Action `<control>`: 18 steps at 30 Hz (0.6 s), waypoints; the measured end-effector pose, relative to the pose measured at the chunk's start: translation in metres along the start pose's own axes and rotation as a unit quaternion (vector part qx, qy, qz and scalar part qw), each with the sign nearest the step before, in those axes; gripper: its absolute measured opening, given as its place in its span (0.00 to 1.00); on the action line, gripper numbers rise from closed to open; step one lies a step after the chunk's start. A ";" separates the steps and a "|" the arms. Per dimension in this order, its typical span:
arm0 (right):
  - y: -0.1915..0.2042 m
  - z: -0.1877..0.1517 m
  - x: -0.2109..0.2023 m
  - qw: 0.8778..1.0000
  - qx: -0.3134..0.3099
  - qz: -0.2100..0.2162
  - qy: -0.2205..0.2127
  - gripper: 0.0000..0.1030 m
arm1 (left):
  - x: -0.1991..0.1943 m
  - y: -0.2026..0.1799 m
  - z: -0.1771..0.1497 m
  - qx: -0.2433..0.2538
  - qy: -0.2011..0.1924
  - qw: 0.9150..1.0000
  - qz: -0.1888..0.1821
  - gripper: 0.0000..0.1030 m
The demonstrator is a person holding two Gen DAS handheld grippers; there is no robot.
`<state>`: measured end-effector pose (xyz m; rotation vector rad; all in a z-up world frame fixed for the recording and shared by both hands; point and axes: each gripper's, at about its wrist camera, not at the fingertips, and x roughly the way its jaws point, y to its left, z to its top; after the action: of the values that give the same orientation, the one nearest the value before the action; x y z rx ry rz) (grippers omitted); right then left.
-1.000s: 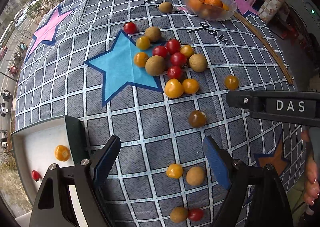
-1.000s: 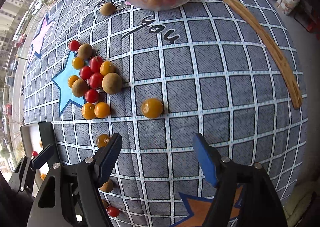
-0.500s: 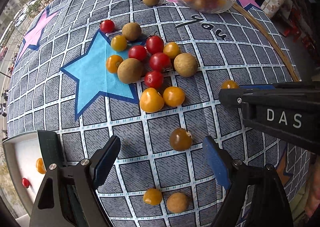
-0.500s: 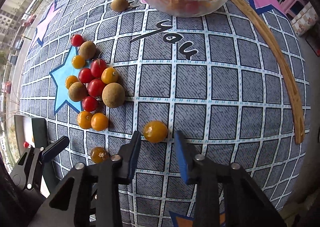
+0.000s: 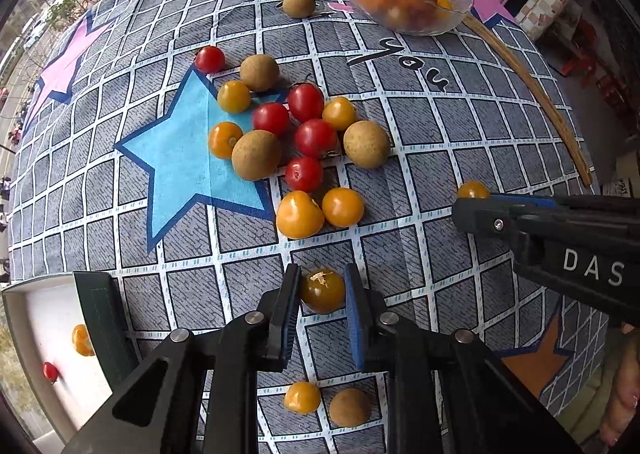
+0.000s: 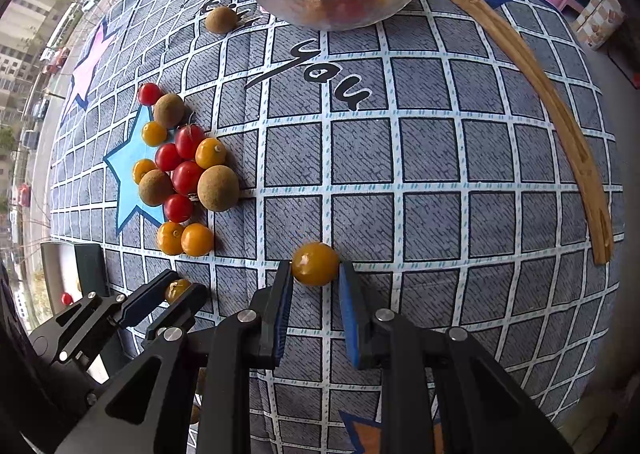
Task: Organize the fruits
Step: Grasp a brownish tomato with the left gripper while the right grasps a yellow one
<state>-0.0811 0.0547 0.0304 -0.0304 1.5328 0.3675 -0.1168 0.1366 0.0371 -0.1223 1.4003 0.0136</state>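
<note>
My left gripper (image 5: 322, 288) is shut on a dark brownish-yellow tomato (image 5: 323, 291) on the checked tablecloth; the same gripper (image 6: 180, 292) shows at the lower left of the right wrist view with that tomato between its pads. My right gripper (image 6: 315, 266) is shut on a yellow-orange tomato (image 6: 315, 264), which peeks out above its finger in the left wrist view as the yellow-orange tomato (image 5: 473, 189). A cluster of red tomatoes (image 5: 316, 137), yellow tomatoes (image 5: 300, 213) and brown round fruits (image 5: 256, 154) lies on and beside the blue star (image 5: 180, 170).
A glass bowl (image 5: 452, 18) of oranges stands at the far side, a lone brown fruit (image 5: 299, 4) beside it. A white tray (image 5: 36, 318) at the left edge holds a yellow and a red tomato. Two more fruits (image 5: 326, 402) lie near me. A curved wooden strip (image 6: 560, 114) runs along the right.
Both grippers have closed on tomatoes: the right one first, then the left one after moving forward and down over the dark tomato.
</note>
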 end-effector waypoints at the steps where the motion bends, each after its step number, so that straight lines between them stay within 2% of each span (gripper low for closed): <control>1: 0.002 -0.001 -0.002 1.000 0.001 0.002 -0.001 0.24 | -0.003 0.002 0.000 -0.004 -0.002 1.000 -0.006 0.22; 5: 0.005 -0.003 -0.009 1.000 0.005 0.014 -0.003 0.24 | -0.020 0.015 -0.008 -0.014 -0.016 0.999 -0.026 0.22; 8: 0.010 -0.018 -0.017 1.000 0.009 0.022 -0.002 0.24 | -0.030 0.025 -0.019 -0.019 -0.021 0.999 -0.033 0.22; 18: 0.028 -0.054 -0.032 0.999 -0.002 0.036 0.002 0.24 | -0.059 0.054 -0.064 -0.051 -0.034 0.998 -0.033 0.22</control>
<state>-0.1407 0.0612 0.0646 0.0214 1.5406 0.4270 -0.1946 0.1883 0.0802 -0.2507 1.3281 0.0350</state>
